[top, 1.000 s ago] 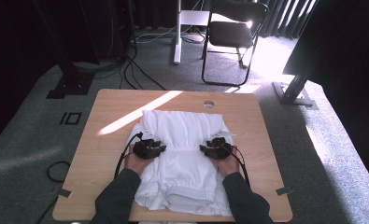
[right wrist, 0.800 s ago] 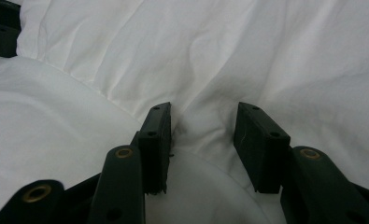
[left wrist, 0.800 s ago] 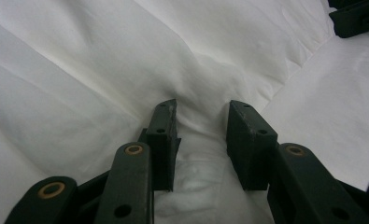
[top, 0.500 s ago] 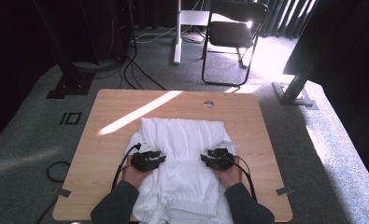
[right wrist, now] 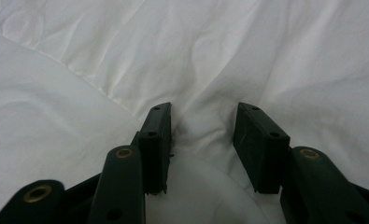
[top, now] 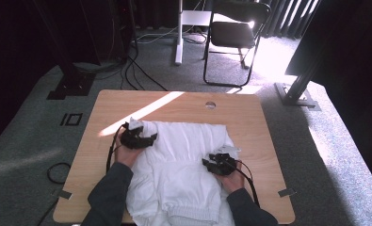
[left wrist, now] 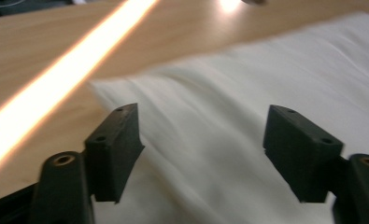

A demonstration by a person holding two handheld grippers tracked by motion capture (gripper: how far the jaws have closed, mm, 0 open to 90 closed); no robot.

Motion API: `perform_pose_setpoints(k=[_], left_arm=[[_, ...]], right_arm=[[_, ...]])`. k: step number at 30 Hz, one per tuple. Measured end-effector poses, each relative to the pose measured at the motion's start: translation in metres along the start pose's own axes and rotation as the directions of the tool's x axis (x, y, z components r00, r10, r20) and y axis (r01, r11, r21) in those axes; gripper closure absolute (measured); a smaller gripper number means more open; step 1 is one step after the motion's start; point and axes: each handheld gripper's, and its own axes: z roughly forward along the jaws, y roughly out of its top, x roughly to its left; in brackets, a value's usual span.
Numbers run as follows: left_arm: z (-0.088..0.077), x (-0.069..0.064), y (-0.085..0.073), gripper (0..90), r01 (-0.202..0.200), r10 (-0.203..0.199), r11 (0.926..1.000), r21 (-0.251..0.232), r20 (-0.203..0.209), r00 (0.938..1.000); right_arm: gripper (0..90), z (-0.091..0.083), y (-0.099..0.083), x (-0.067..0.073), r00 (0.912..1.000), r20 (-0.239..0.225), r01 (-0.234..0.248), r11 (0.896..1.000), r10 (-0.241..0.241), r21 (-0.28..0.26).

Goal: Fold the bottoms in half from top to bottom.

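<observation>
On the table's [top: 249,113] middle, toward the near edge, lies a white garment [top: 183,169], soft, light, floppy. Left gripper [top: 143,138] at its far-left corner, jaws just opened wide, nothing between. Right gripper [top: 217,164] pinches a fold near the right edge. Best grabbed by corners or hems.

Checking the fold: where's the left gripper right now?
High view: left gripper sits at the white garment's far-left corner, by the sunlight stripe, jaws open.
</observation>
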Motion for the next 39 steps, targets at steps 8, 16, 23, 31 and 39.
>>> perform_pose_setpoints(k=[8,16,23,31,39], left_arm=[[0.049,0.036,0.0,24.5,0.079,-0.076,0.9874,0.138,-0.028,0.9967],[0.051,0.047,-0.01,78.0,0.097,-0.107,0.9837,0.152,0.063,0.9922],[0.049,0.052,-0.014,78.0,0.13,-0.136,0.9805,0.147,0.03,0.9903],[0.055,0.057,-0.016,41.1,0.177,-0.183,0.9744,0.139,0.036,0.9824],[0.061,0.052,-0.013,40.4,0.144,-0.154,0.9797,0.14,0.066,0.9858]], right_arm=[[56.0,0.0,-0.001,-0.001,1.0,-0.006,0.003,1.0,-0.003,-0.004],[56.4,0.0,-0.001,-0.001,1.0,-0.003,0.004,1.0,-0.004,-0.005],[56.8,0.0,0.0,-0.002,0.9998,-0.012,-0.013,1.0,0.013,0.002],[48.9,-0.015,0.024,-0.03,0.9954,-0.024,-0.093,0.994,0.092,-0.049],[37.1,0.007,0.077,-0.101,0.9785,0.111,-0.166,0.983,0.174,-0.071]])
